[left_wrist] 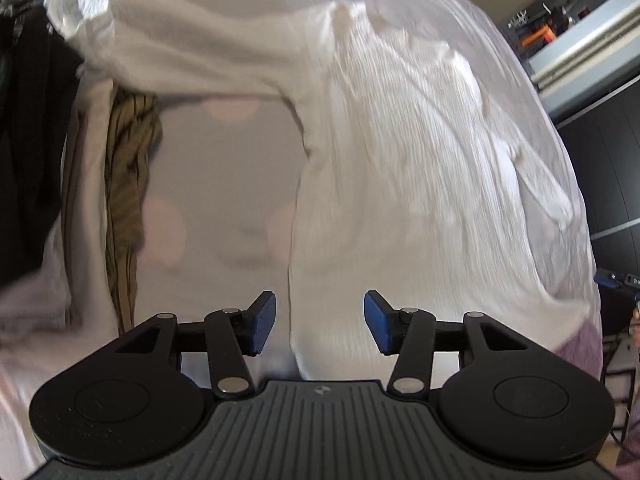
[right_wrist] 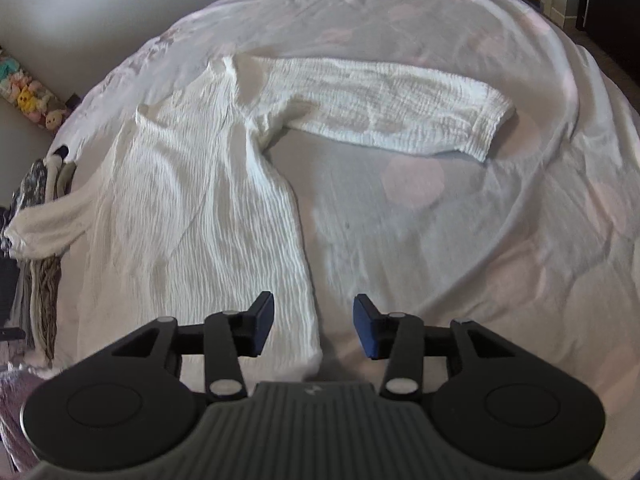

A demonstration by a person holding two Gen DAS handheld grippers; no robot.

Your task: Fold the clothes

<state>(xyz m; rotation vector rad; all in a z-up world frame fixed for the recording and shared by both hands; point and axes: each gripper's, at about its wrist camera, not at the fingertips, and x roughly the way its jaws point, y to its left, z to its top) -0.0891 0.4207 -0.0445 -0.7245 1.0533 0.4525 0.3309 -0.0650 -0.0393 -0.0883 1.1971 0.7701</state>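
A white crinkled long-sleeved top (right_wrist: 200, 208) lies flat on the bed, body running toward me, one sleeve (right_wrist: 392, 108) stretched out to the right, the other sleeve (right_wrist: 44, 220) reaching left onto a clothes pile. My right gripper (right_wrist: 314, 330) is open just above the top's near right hem corner, holding nothing. In the left wrist view the same top (left_wrist: 420, 184) fills the right half, its sleeve (left_wrist: 168, 52) lying up to the left. My left gripper (left_wrist: 320, 322) is open over the top's near left edge, empty.
The pale bedsheet (right_wrist: 460, 240) with faint pink dots covers the bed. A pile of dark, striped and olive clothes (left_wrist: 124, 184) sits along the left side. Plush toys (right_wrist: 32, 100) line the far left wall. Shelving (left_wrist: 560, 28) and dark furniture stand beyond the bed's right edge.
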